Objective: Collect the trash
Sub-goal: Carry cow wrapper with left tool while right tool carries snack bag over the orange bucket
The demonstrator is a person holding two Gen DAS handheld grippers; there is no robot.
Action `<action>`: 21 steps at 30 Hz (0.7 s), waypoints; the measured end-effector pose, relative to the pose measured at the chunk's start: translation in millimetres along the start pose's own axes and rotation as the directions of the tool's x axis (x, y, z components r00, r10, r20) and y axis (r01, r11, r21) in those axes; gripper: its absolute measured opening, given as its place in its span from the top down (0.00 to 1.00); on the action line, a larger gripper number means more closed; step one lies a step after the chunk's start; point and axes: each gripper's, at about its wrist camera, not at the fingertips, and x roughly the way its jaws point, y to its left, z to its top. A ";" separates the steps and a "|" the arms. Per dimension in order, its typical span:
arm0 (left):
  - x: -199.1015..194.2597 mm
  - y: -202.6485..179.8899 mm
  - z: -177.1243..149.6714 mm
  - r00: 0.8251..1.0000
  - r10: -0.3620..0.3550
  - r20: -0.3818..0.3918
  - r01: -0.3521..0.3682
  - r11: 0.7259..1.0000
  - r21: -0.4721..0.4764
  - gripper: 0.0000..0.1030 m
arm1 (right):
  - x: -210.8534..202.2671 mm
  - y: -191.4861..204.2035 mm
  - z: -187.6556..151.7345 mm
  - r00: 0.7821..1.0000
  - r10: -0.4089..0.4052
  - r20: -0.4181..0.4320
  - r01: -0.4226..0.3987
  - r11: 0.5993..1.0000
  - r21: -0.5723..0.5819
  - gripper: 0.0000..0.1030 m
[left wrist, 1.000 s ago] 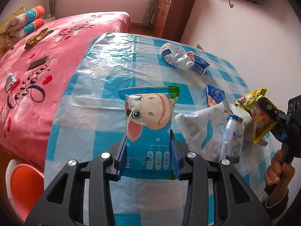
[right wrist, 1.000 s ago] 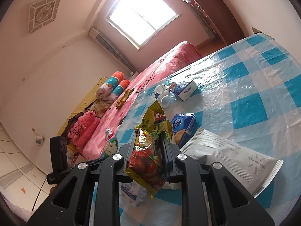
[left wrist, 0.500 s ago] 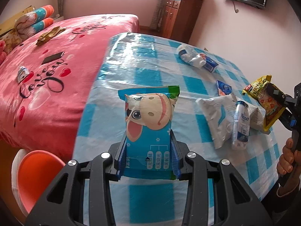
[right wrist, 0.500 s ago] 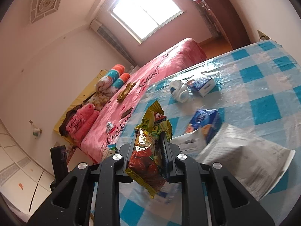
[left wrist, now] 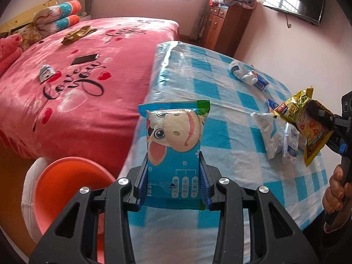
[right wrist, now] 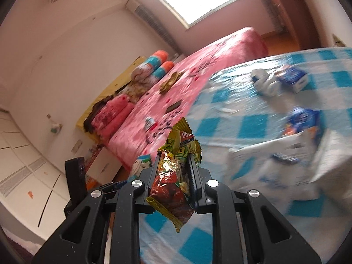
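Two hand-held grippers are in view, each clamped on one packet. The left hand-held gripper (left wrist: 173, 184) has its jaws pressed against both sides of a blue cow-face packet (left wrist: 175, 145), which stands upright between the fingers, above the near edge of the surface (left wrist: 220, 101) covered in a blue-and-white checked cloth. Just below and to the left of it, on the floor between bed and surface, sits one orange bin (left wrist: 66, 187). The right hand-held gripper (right wrist: 175, 176) is closed tightly on a yellow-and-red snack packet (right wrist: 173, 176), whose crinkled top sticks out beyond the fingertips and whose bottom corner hangs below them; from the left wrist view this packet (left wrist: 305, 118) hangs in the air over the right side of the surface, clear of the cloth. Five pieces of trash remain on the surface, as far as the blurred right view lets me count: one white mailer bag (left wrist: 268, 132), one small white bottle (left wrist: 290, 143) lying against it, one blue snack pouch (right wrist: 303, 118) just behind the bag, and farther off one crumpled white wrapper (left wrist: 238, 70) touching one small blue-and-white carton (left wrist: 260, 82). The pink bed (left wrist: 77, 88) carries one dark phone (left wrist: 84, 59).
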 end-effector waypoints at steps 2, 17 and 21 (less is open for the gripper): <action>-5.6 8.7 -3.4 1.000 0.013 0.004 -0.013 1.000 -0.013 0.60 | 10.1 11.1 -2.9 0.999 0.022 -0.027 -0.023 1.000 -0.012 0.77; -37.7 93.8 -41.7 0.990 0.140 -0.003 -0.138 0.977 -0.162 0.60 | 100.6 96.6 -29.1 0.956 0.158 -0.245 -0.180 0.981 -0.069 0.77; -38.3 115.7 -55.1 0.988 0.154 -0.013 -0.153 0.966 -0.209 0.60 | 122.9 118.4 -35.4 0.942 0.165 -0.291 -0.202 0.974 -0.102 0.77</action>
